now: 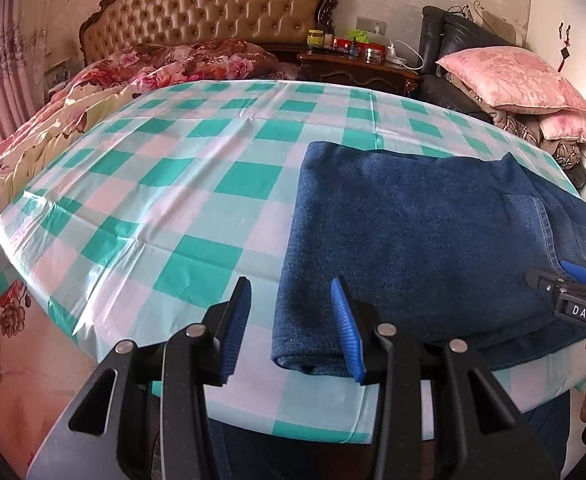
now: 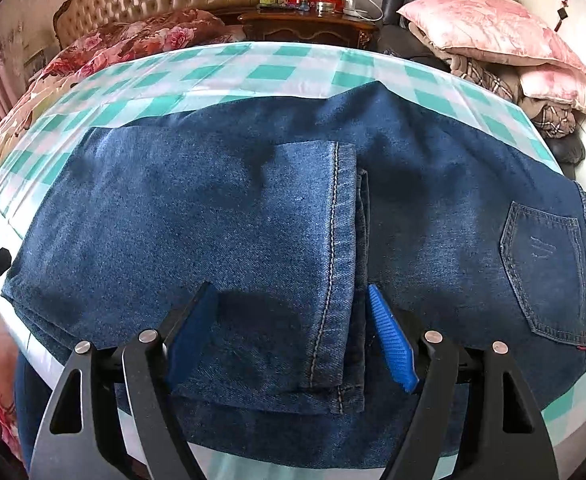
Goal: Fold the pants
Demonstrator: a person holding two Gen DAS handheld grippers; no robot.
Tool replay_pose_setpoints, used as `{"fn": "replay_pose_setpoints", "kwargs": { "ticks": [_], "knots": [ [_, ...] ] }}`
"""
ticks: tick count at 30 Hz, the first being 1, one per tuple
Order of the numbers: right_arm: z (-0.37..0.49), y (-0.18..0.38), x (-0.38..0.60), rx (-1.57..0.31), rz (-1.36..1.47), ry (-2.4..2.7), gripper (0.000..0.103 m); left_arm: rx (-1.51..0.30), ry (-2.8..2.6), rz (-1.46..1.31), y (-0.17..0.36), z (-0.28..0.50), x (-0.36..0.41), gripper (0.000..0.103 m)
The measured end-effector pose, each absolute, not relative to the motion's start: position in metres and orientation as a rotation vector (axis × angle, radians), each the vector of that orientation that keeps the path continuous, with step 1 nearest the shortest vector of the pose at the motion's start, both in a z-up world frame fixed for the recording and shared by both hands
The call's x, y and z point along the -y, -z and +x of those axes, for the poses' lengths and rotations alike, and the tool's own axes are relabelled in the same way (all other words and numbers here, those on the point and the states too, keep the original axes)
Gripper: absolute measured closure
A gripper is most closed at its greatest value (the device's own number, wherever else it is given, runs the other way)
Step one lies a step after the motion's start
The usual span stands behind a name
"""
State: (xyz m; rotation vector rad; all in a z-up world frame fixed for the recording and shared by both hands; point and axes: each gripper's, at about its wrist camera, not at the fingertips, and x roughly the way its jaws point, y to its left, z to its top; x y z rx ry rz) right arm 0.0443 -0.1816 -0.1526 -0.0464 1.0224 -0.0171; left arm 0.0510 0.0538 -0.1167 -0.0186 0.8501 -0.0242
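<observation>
Nearest us, our left gripper [image 1: 295,330] hangs with its jaws apart and nothing clamped; the folded left edge of the jeans [image 1: 425,240] lies under the gap, beside the right pad, and the left pad stands over bare cloth [image 1: 141,184]. Our right gripper [image 2: 289,334] is spread wide over the jeans [image 2: 197,216], holding nothing; the hem [image 2: 335,264] of the folded-back leg lies beneath the gap, just inside the right pad; whether the pads touch the denim we cannot tell.

The jeans are dark blue denim, doubled over on themselves and lying flat along the near edge of the checked green, pink and white cloth; the upper layer ends at a pale stitched hem running near to far; to the right of it the seat shows, with a back pocket [image 2: 545,272] outlined in light thread; the left end is a soft rolled fold.

Farther off lie a floral quilt [image 1: 181,62], a tufted headboard [image 1: 221,4], a dark nightstand [image 1: 357,68] and a pink pillow [image 1: 513,76].
</observation>
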Motion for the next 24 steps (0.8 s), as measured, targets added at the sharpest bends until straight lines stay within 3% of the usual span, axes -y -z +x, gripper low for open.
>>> {"fn": "replay_pose_setpoints", "kwargs": {
  "ticks": [6, 24],
  "knots": [
    [0.045, 0.153, 0.182, -1.026, -0.043, 0.016, 0.030, -0.931, 0.036, -0.043, 0.136, 0.054, -0.059, 0.060],
    [0.046, 0.155, 0.184, -1.029, -0.040, 0.009, 0.027, -0.936, 0.049, -0.079, 0.140, 0.058, -0.064, 0.058]
  ]
}}
